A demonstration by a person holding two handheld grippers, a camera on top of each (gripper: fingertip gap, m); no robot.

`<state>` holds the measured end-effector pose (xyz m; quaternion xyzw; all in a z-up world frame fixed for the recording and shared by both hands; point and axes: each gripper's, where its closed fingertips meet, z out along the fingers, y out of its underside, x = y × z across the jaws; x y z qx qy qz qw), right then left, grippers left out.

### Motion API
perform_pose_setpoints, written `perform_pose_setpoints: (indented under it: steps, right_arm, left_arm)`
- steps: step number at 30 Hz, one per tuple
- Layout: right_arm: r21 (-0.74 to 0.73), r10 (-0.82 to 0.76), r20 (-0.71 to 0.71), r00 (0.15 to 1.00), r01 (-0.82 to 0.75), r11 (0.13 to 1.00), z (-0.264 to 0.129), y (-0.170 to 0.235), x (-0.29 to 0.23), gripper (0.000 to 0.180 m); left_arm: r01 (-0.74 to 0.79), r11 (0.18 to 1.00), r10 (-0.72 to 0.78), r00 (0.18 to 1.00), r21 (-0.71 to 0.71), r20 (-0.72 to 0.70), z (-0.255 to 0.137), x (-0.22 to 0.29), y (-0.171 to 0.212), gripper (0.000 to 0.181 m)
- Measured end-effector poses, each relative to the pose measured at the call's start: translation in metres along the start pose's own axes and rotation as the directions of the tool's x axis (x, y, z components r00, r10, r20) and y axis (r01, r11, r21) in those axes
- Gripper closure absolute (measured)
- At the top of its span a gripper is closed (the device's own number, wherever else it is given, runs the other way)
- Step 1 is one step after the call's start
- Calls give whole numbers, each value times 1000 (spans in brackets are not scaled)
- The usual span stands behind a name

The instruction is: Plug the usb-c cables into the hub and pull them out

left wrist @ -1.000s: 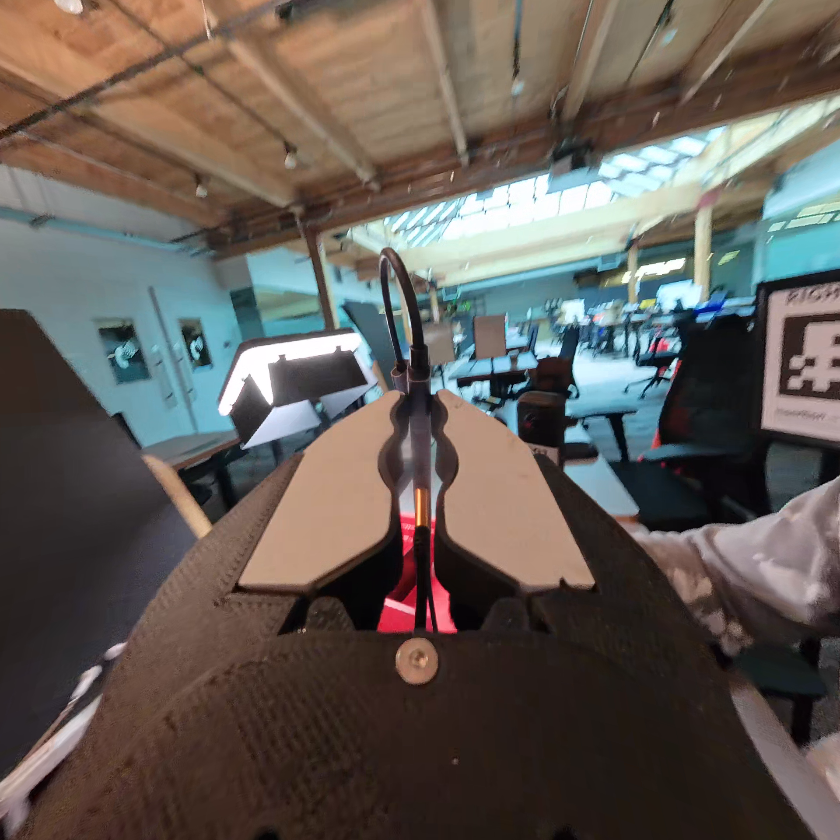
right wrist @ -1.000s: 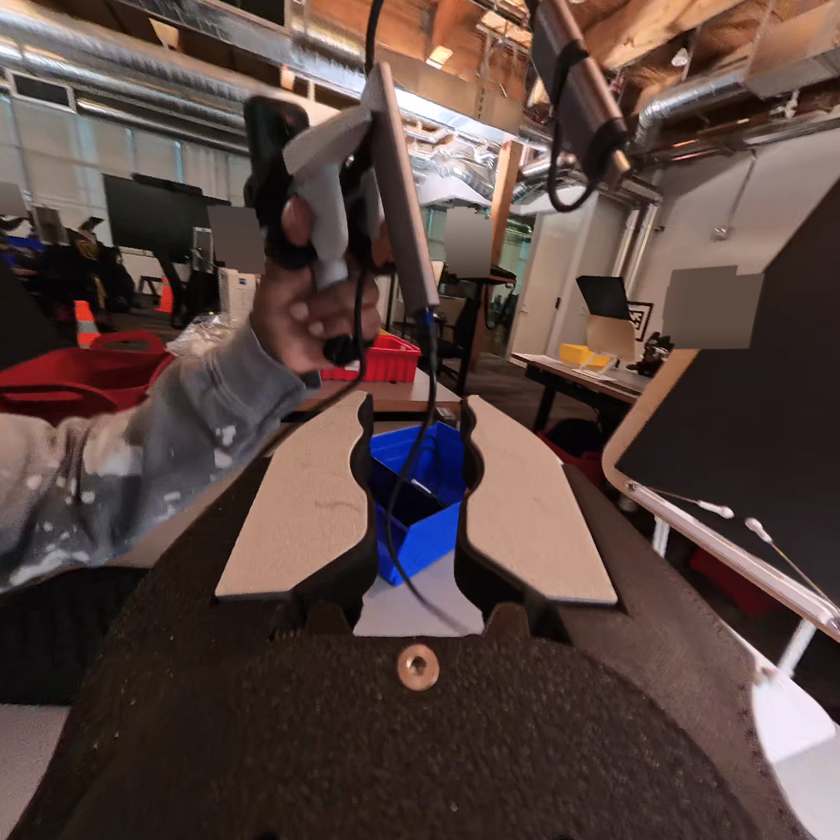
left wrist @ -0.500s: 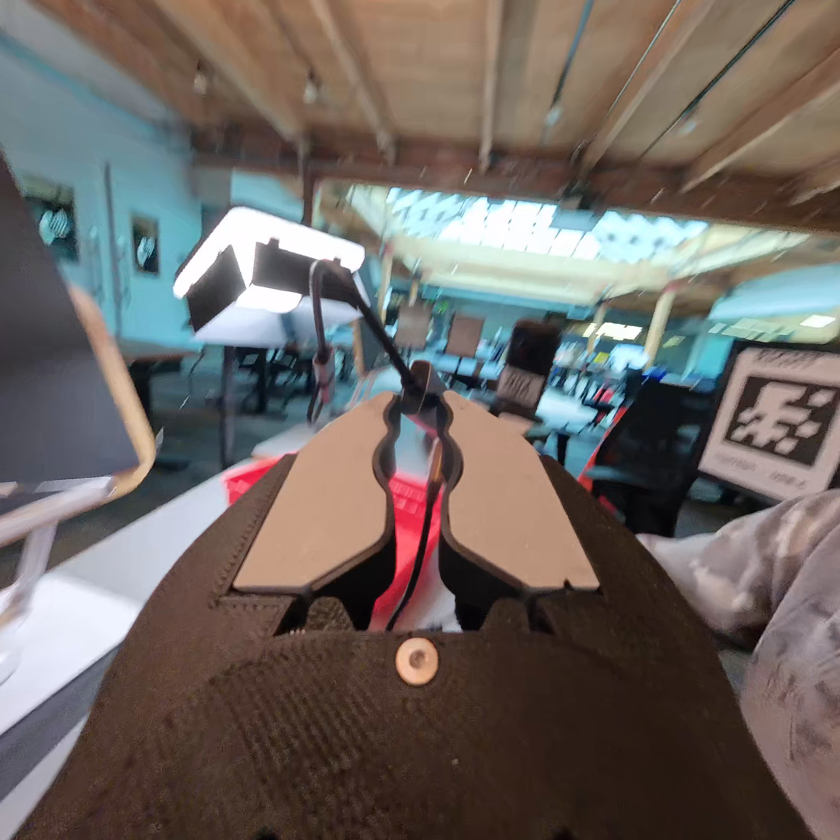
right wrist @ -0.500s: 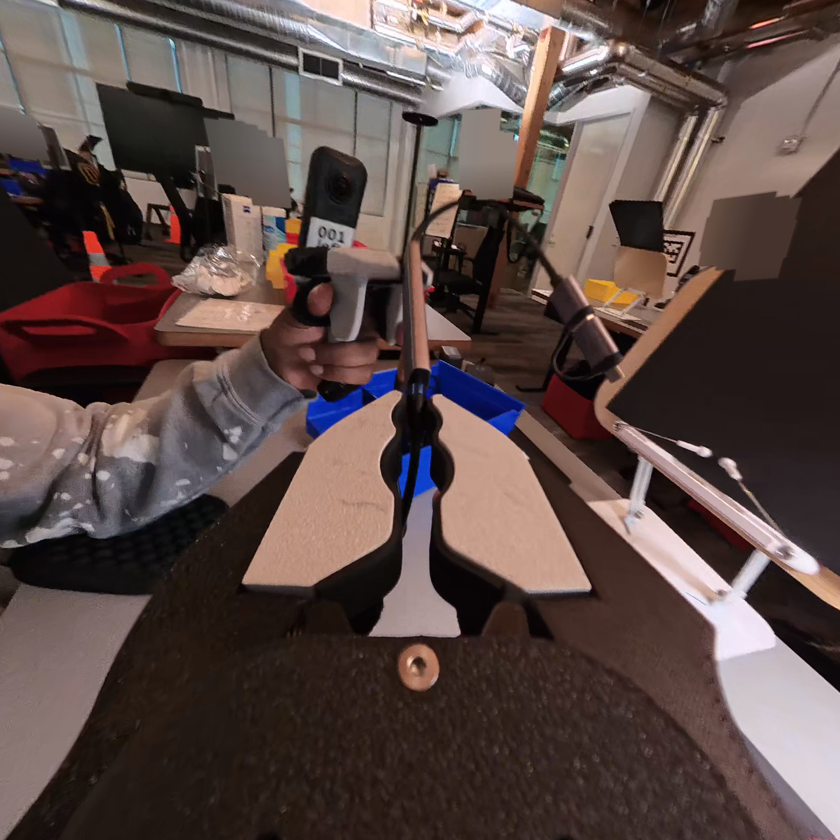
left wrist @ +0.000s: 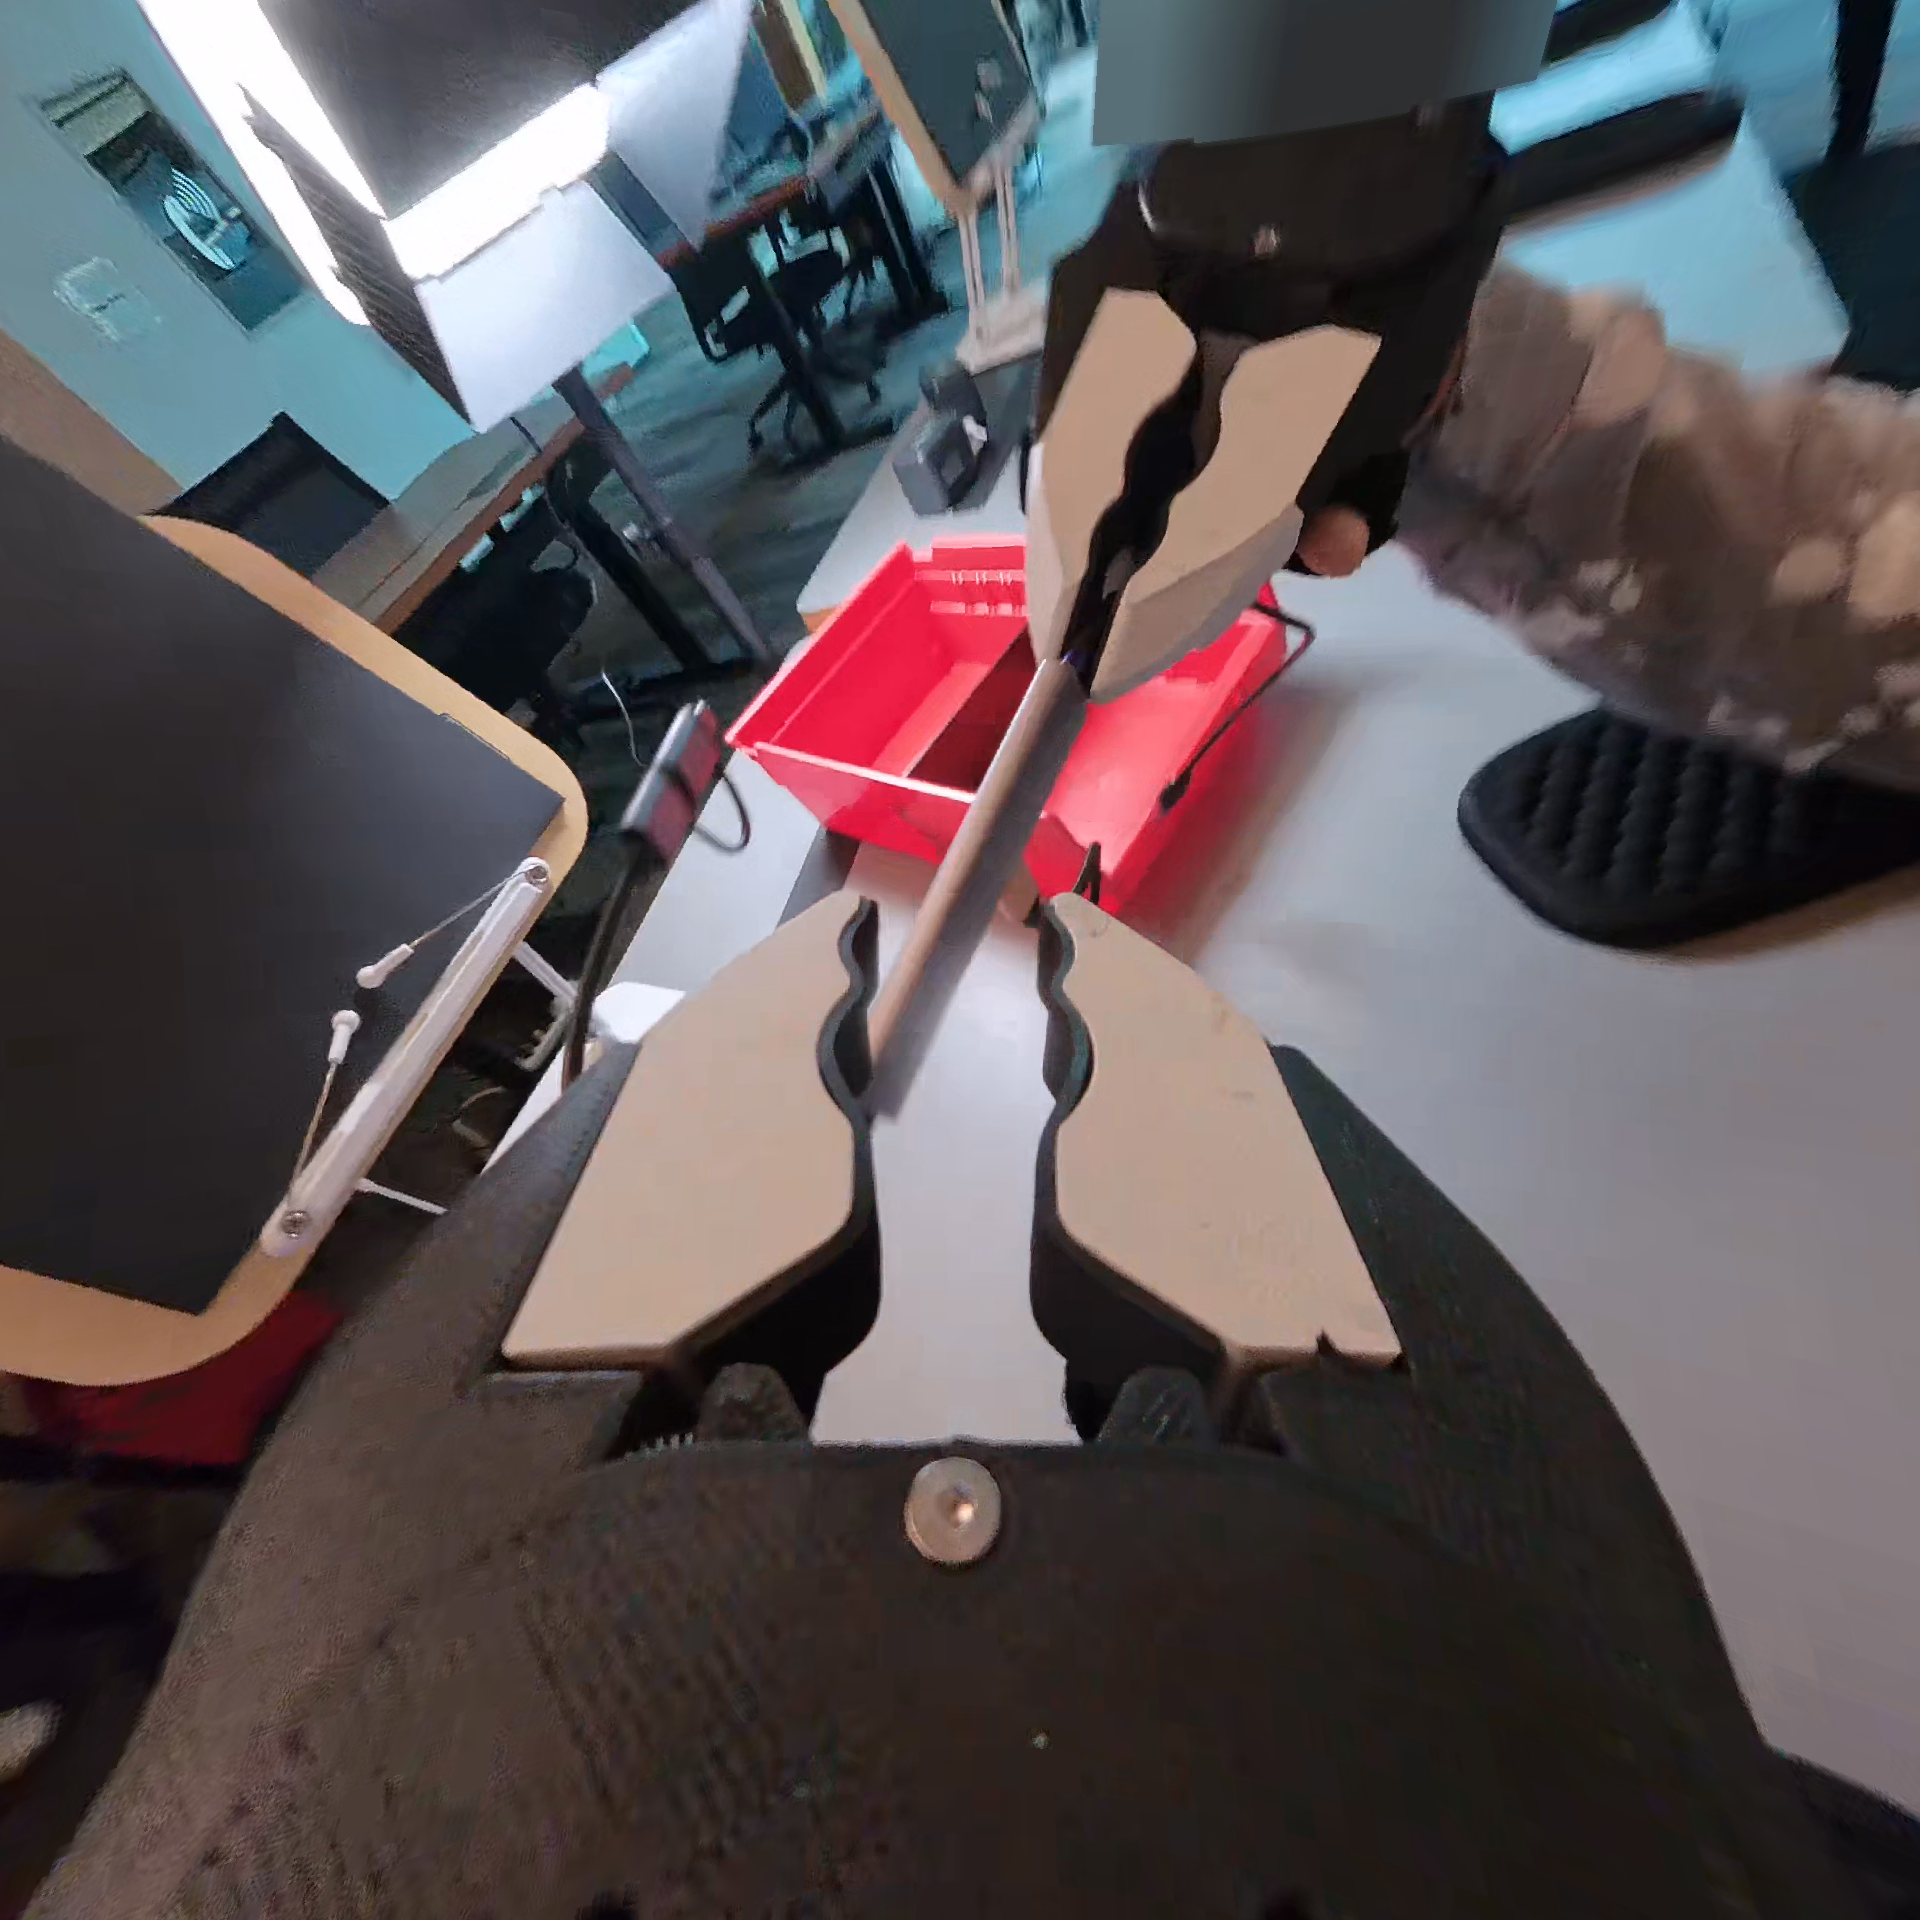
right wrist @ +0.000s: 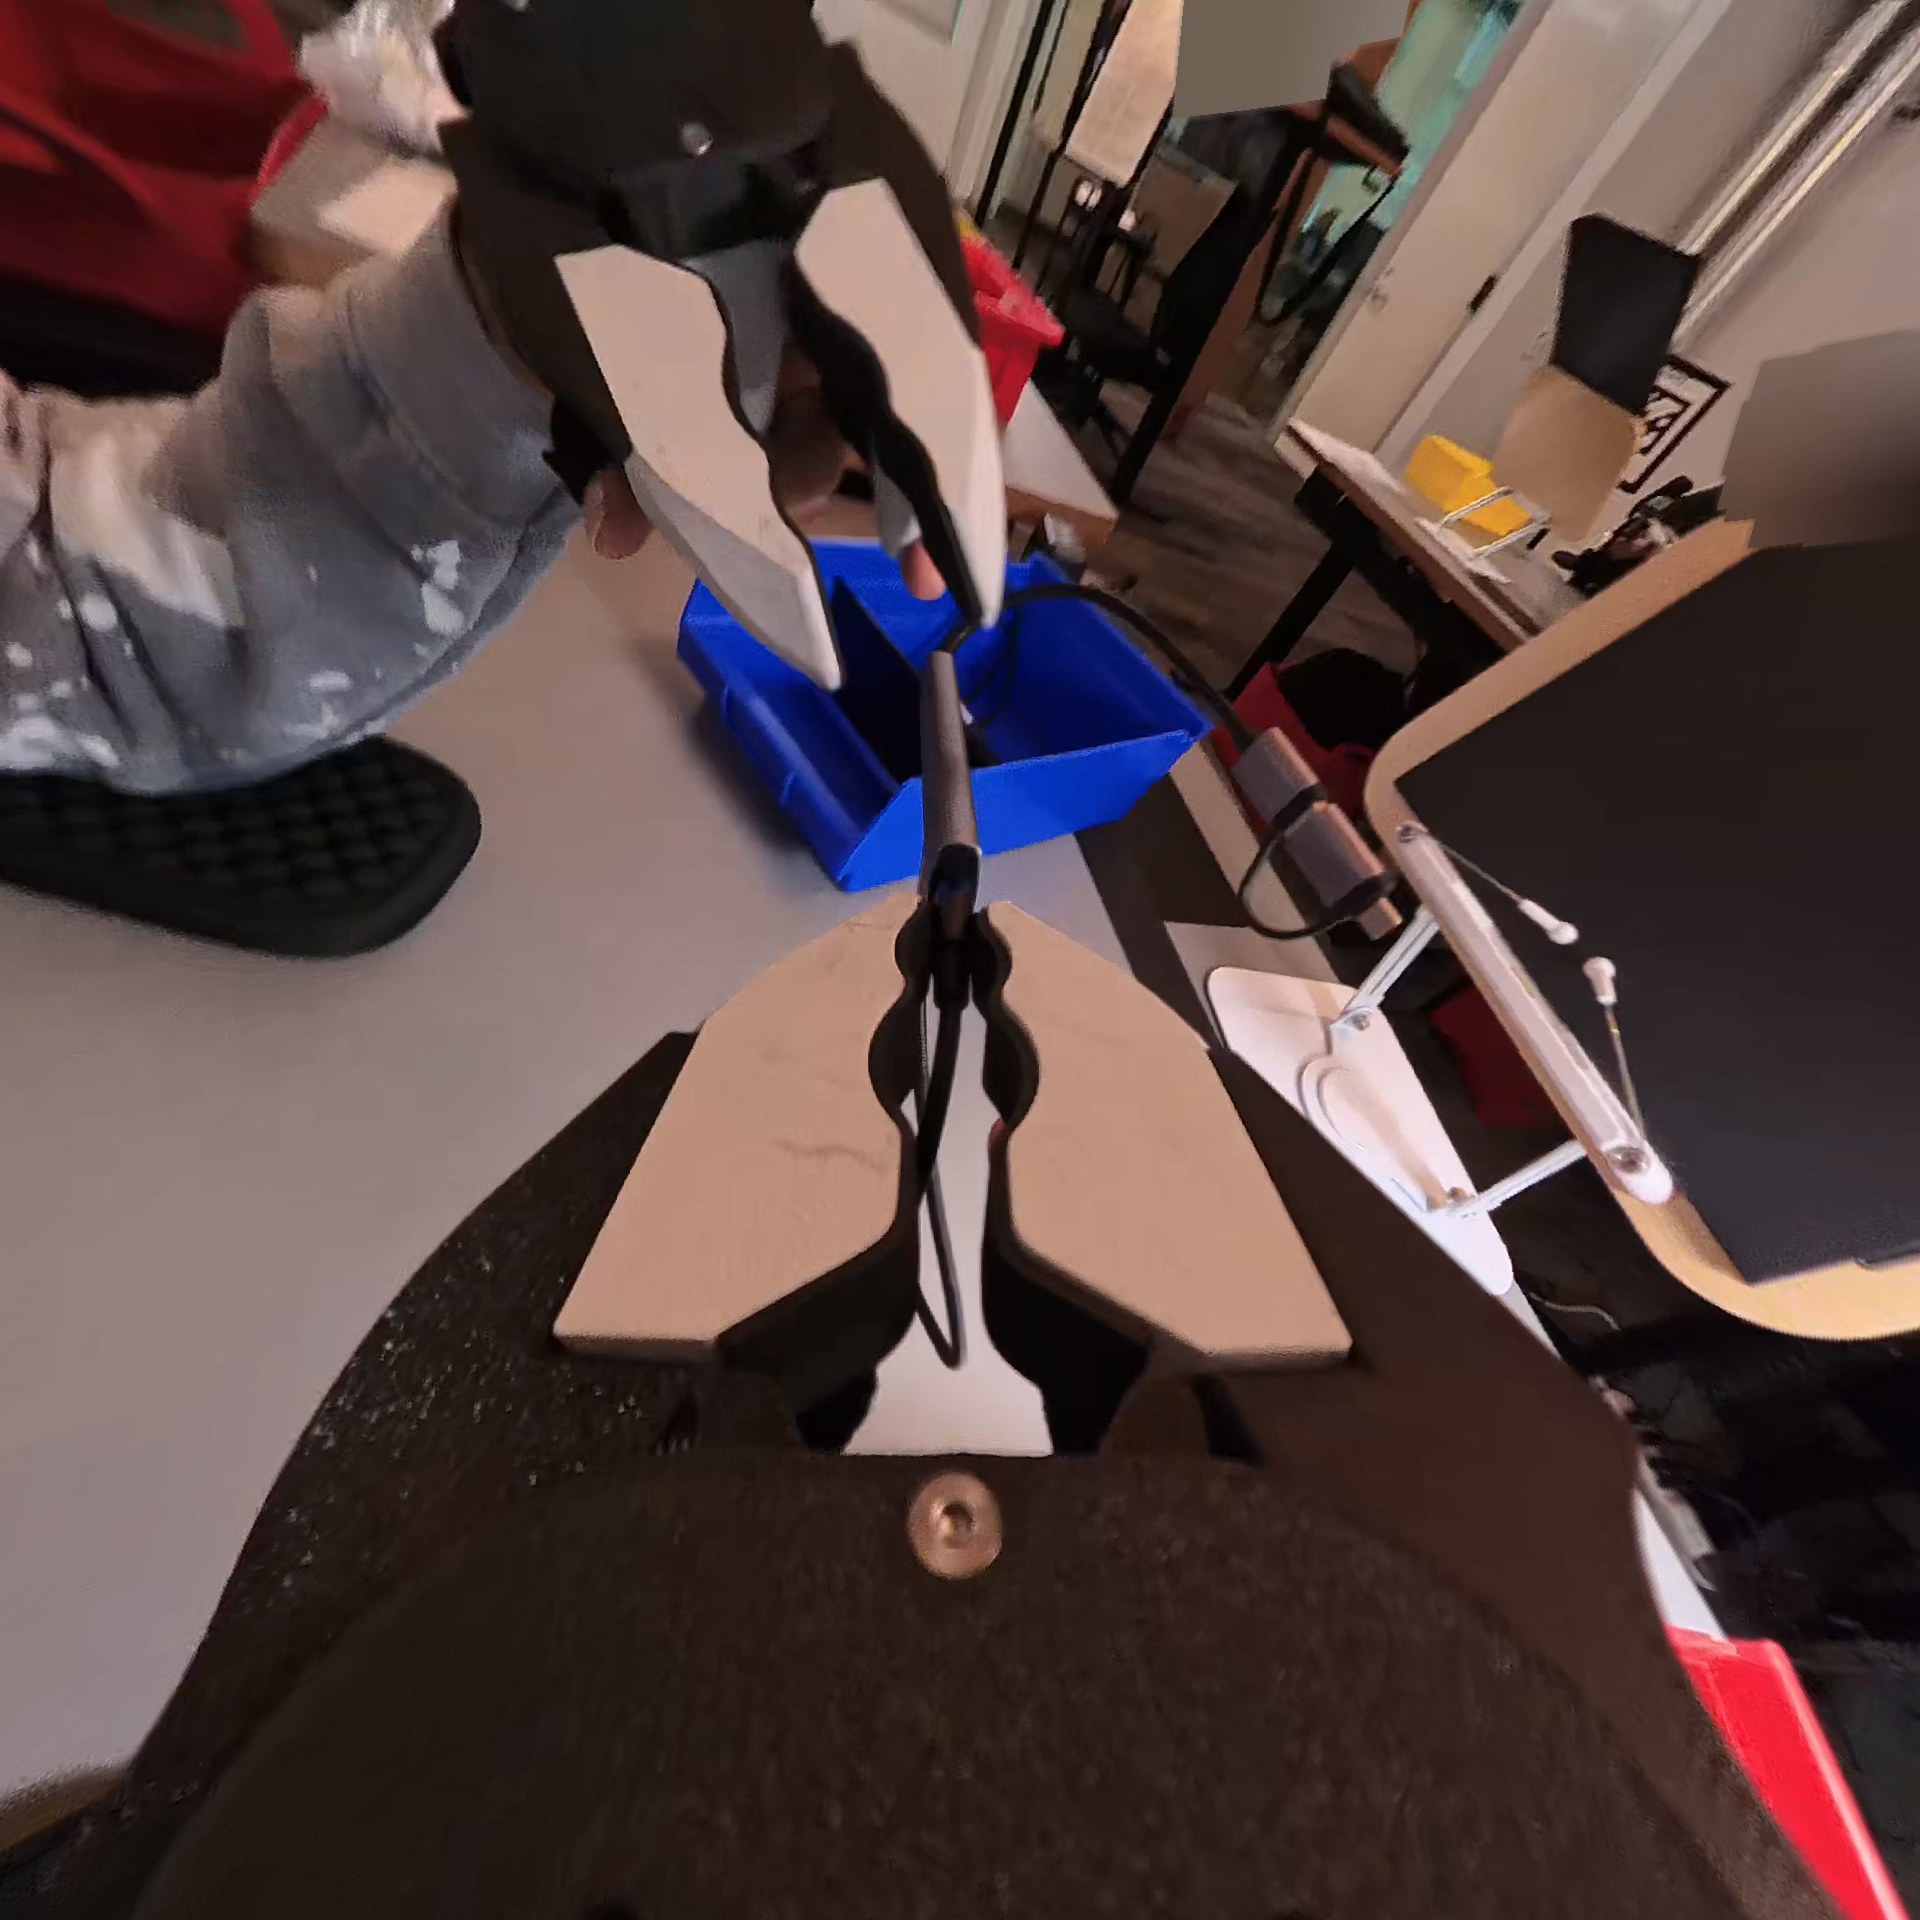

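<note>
The slim grey hub (left wrist: 987,831) hangs in the air over the grey table, between my two grippers. My left gripper (left wrist: 956,909) is open; the hub's near end lies between its fingers, against the left one. My right gripper (right wrist: 948,920) is shut on a black usb-c cable plug (right wrist: 951,883) that sits in the hub's end (right wrist: 945,748). The cable loops back between the right fingers. Each gripper shows in the other's view: the right one (left wrist: 1081,665) and the open left one (right wrist: 904,639). The hub's own lead ends in a grey adapter (right wrist: 1299,821) off the table edge.
A red bin (left wrist: 883,707) stands on the table behind the hub in the left view, a blue bin (right wrist: 1039,810) in the right view. A black ribbed pad (left wrist: 1662,831) lies under the person's sleeve. A black board on a white stand (right wrist: 1714,883) stands beside the table. My right fingertips sit around 7 centimetres from my left ones.
Both grippers have swung down from pointing at the ceiling to over the table. My right gripper has shut on the cable plug. My left gripper, shut on the hub before, has opened.
</note>
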<state>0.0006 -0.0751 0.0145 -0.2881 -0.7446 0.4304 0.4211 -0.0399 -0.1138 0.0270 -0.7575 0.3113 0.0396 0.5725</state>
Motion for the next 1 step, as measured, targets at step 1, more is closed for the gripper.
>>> perform_pose_setpoints:
  steps: [1]
  right_arm:
    - [-24, -27, 14, 1000, 28, 999, 4, 1, -6, 173]
  left_arm:
    - [-31, 999, 30, 999, -36, -15, 6, 7, 4, 149]
